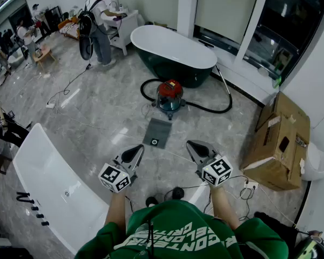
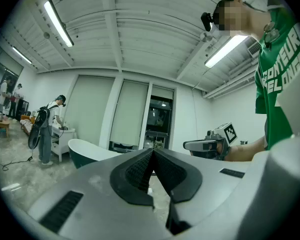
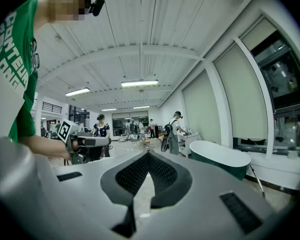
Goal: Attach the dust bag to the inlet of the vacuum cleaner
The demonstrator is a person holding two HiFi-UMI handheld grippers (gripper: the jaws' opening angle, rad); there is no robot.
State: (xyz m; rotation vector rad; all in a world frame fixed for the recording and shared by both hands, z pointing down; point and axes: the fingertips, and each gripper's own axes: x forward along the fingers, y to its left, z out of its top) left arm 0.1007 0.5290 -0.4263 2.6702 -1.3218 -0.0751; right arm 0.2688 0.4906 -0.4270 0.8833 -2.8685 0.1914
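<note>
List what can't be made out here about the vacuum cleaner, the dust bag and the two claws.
- Inlet of the vacuum cleaner: head view, too small and far off to find.
- Opening of the dust bag: head view, only a tiny dark spot at its near end, so its shape is unclear.
- Both things in the gripper views: neither appears. The grey bodies of the left claw and the right claw, both shut, fill the lower picture.

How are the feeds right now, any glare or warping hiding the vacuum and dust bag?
Head view: sharp, evenly lit, edges bowed; vacuum and dust bag clear on the glossy floor. Left gripper view: heavy fisheye, ceiling light blown out. Right gripper view: same fisheye, dark corners; neither shows the vacuum.
</note>
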